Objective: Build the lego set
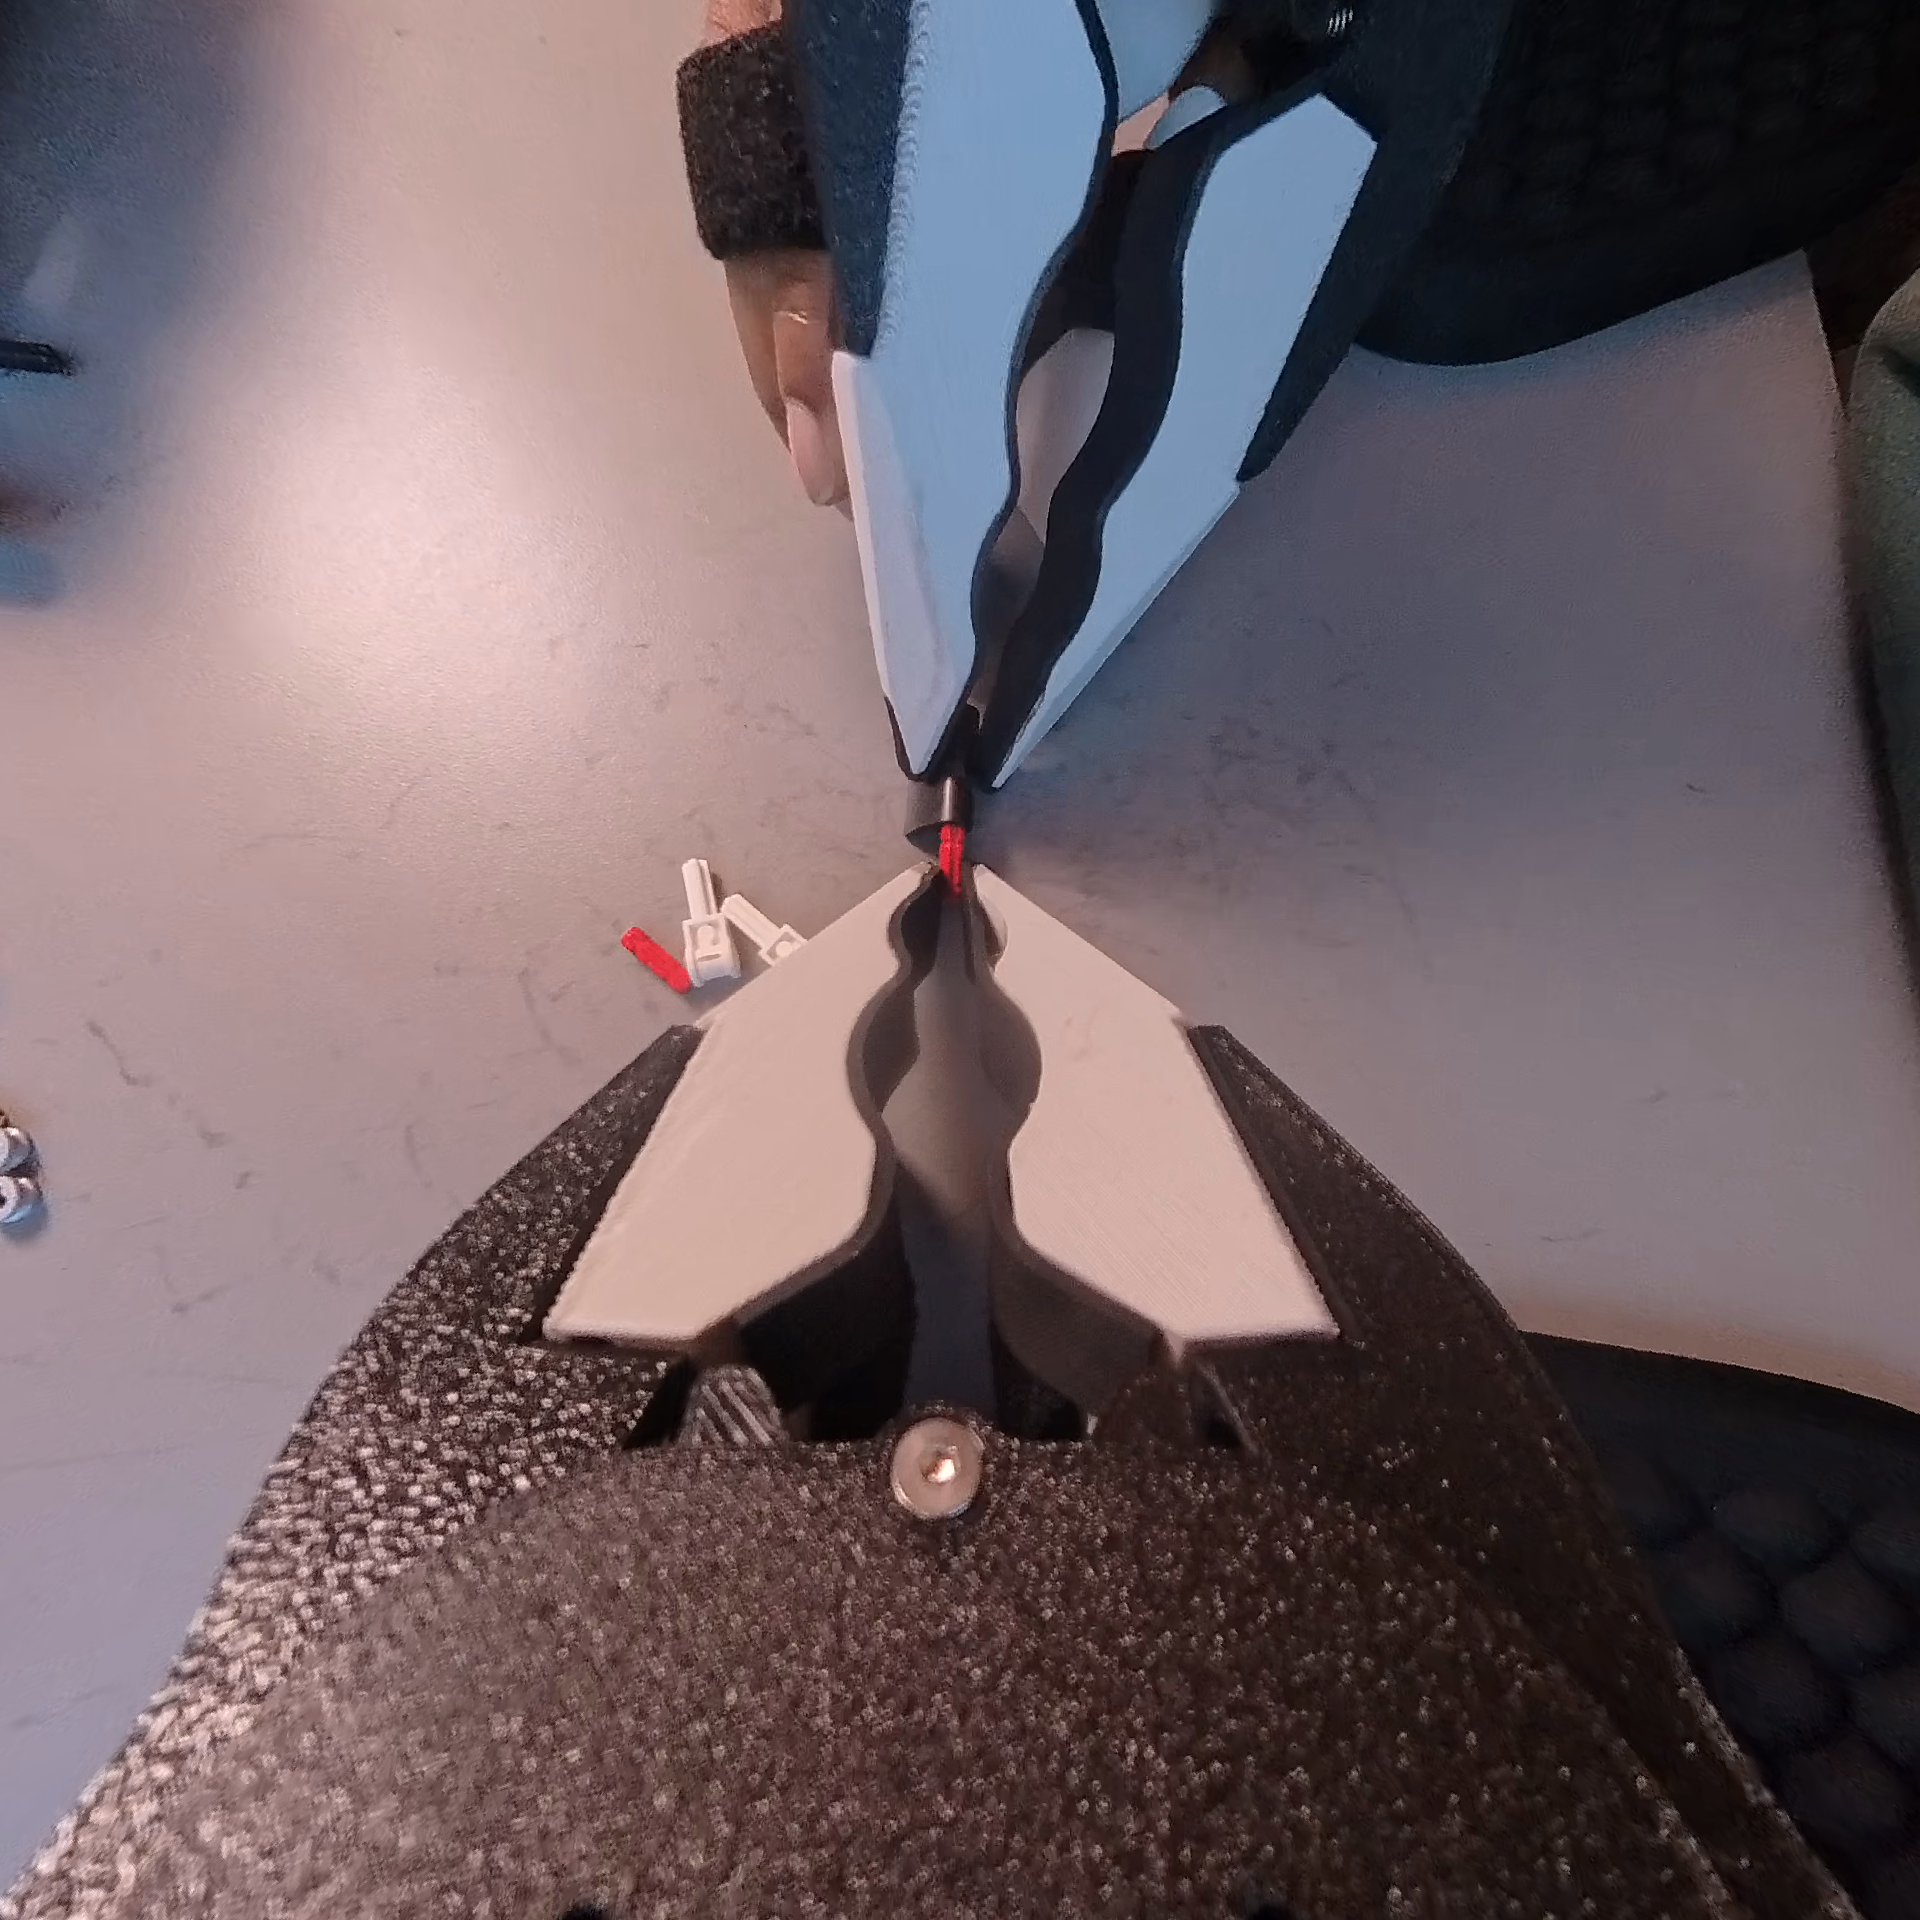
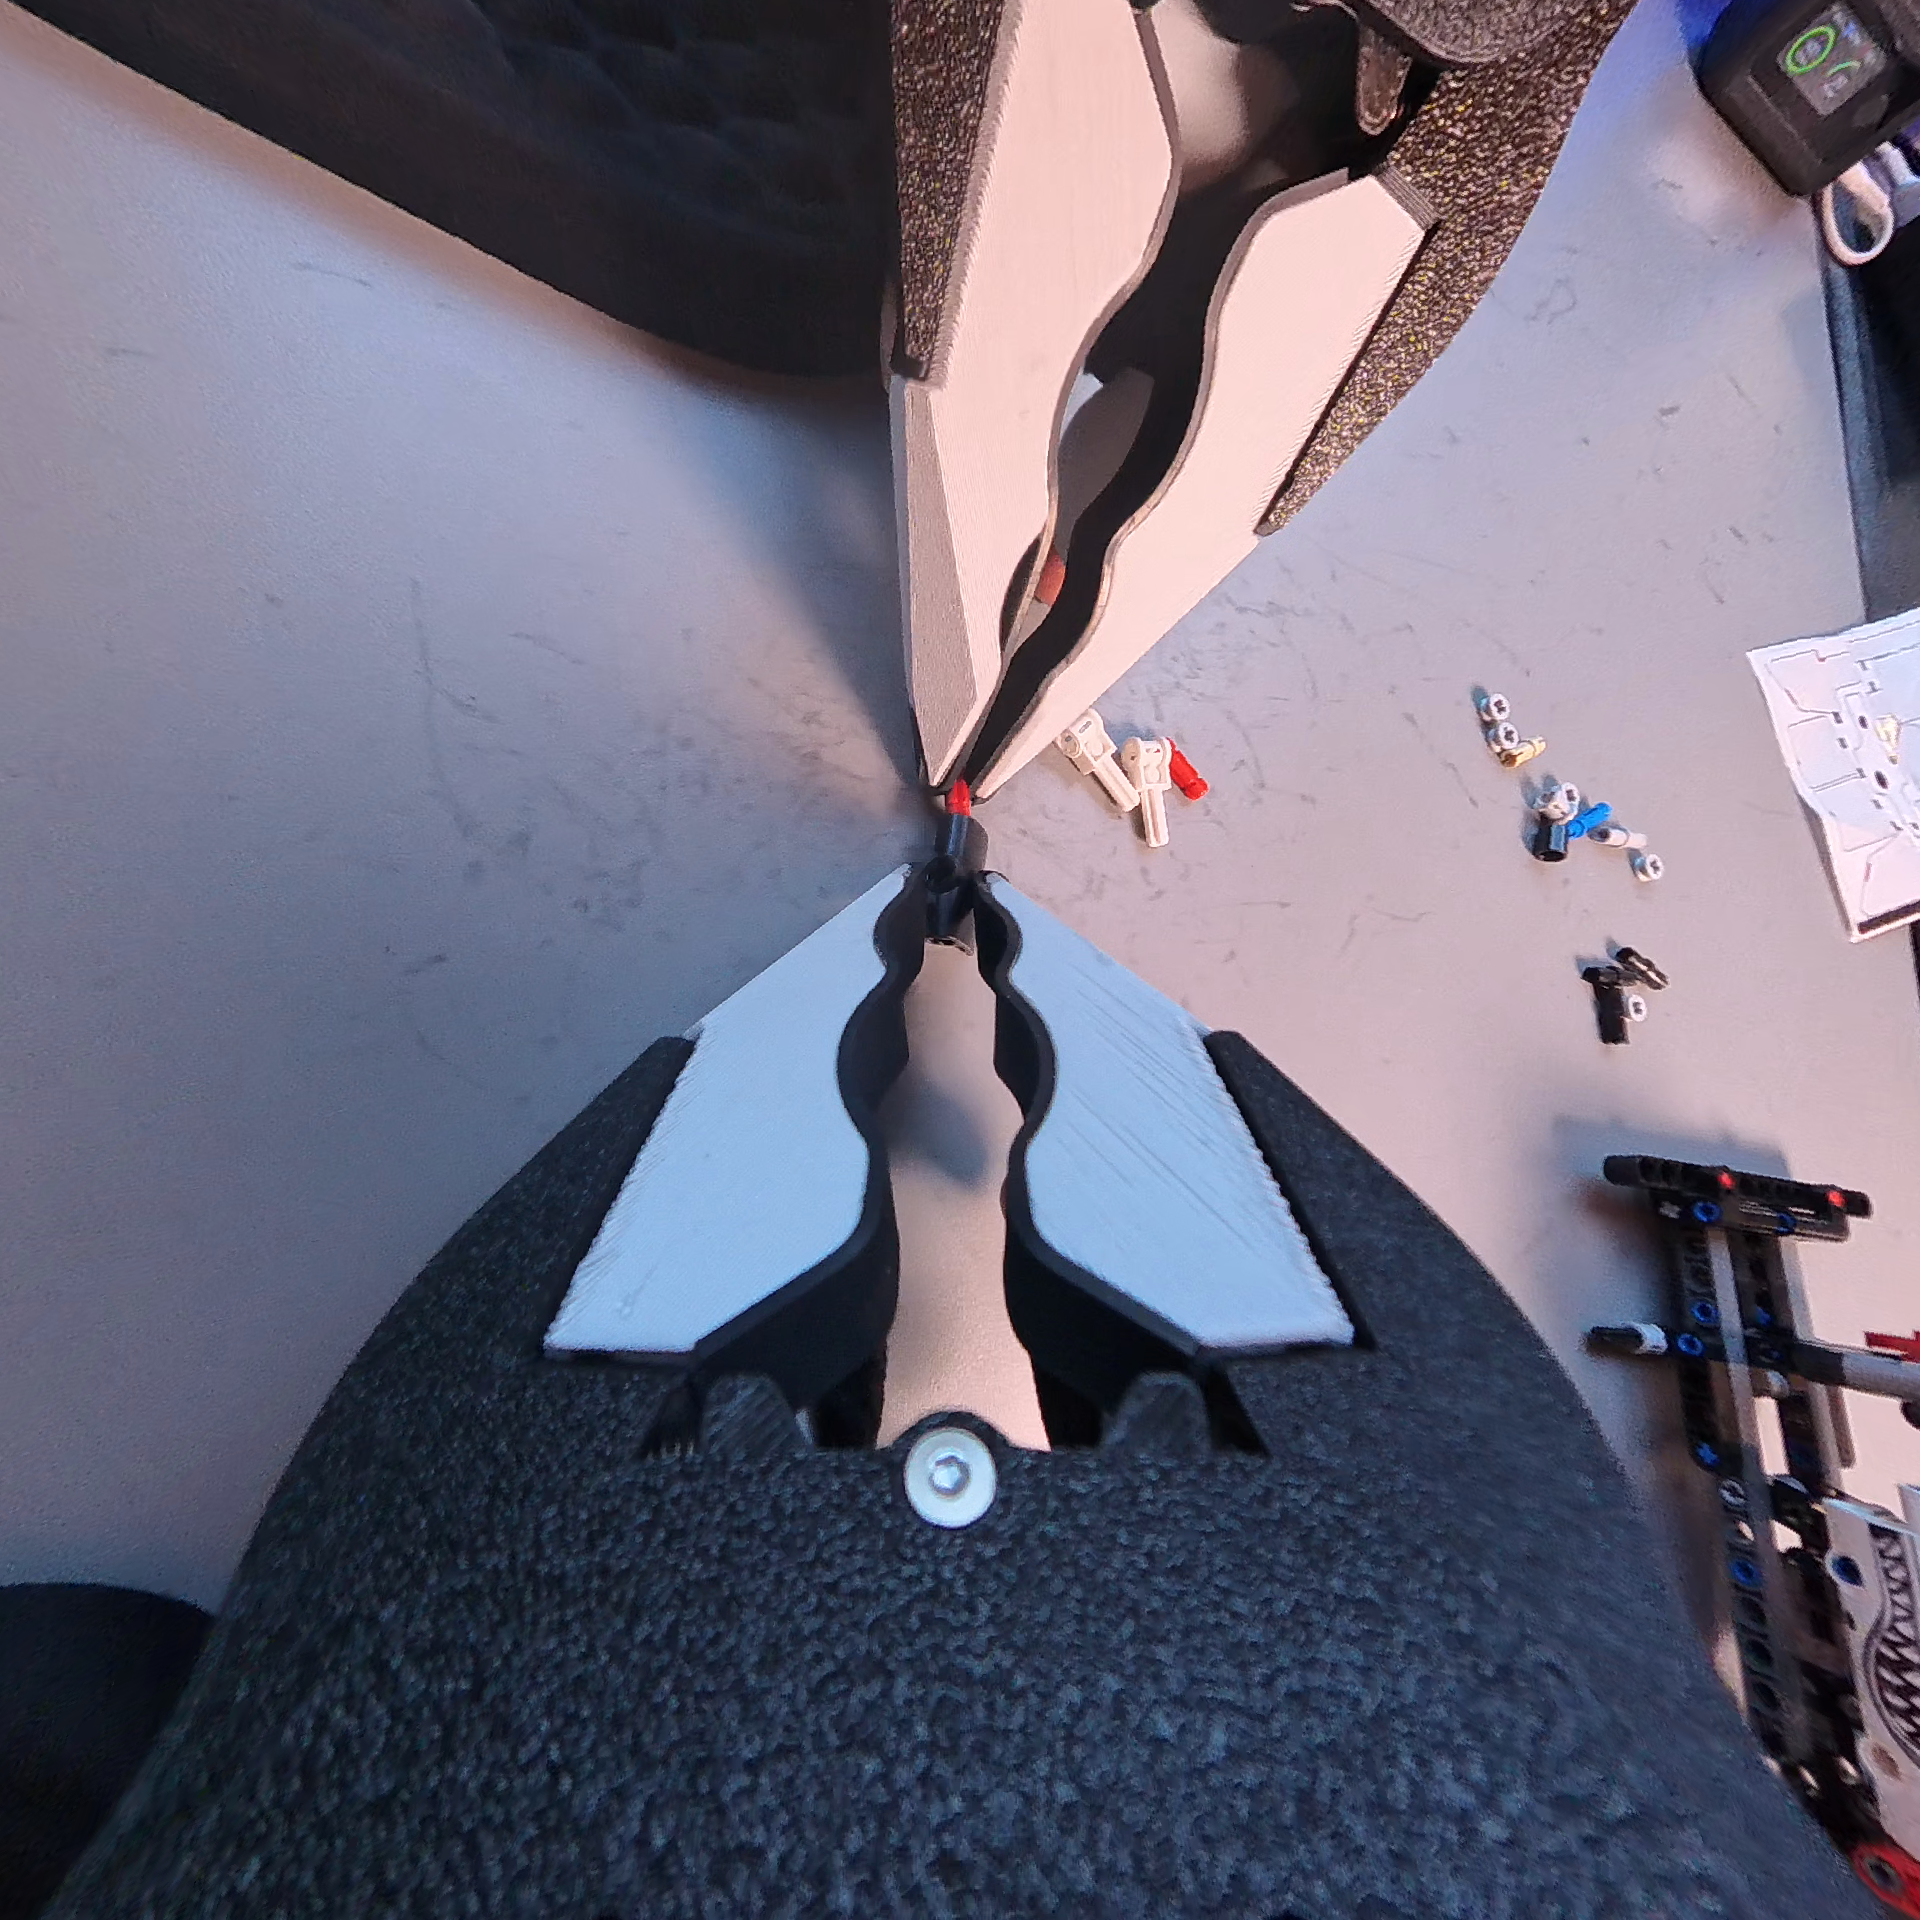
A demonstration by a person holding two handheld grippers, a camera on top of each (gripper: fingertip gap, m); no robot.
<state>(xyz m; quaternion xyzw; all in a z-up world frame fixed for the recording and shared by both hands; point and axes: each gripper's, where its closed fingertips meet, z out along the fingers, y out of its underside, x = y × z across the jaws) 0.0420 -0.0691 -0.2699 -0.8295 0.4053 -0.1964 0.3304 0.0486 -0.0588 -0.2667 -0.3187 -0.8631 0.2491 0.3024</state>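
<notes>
In the left wrist view my left gripper (image 1: 945, 878) is shut on a small red pin (image 1: 948, 850). My right gripper (image 1: 951, 777) comes in from the top, tip to tip with it, shut on a short black connector (image 1: 935, 816). The red pin meets the end of the black connector. In the right wrist view my right gripper (image 2: 948, 883) holds the black connector (image 2: 951, 847), and the left gripper (image 2: 956, 781) above it holds the red pin (image 2: 957, 798). Both are held just above the grey table (image 2: 416, 623).
Two white connectors (image 2: 1127, 774) and a red pin (image 2: 1184, 771) lie close to the right of the tips. Farther right are several small loose parts (image 2: 1558, 821), black pins (image 2: 1621, 987), a paper sheet (image 2: 1860, 769) and a partly built black frame (image 2: 1745, 1351). A small device (image 2: 1813, 73) sits at the far corner. My two grippers' fingertips are within a few centimetres of each other.
</notes>
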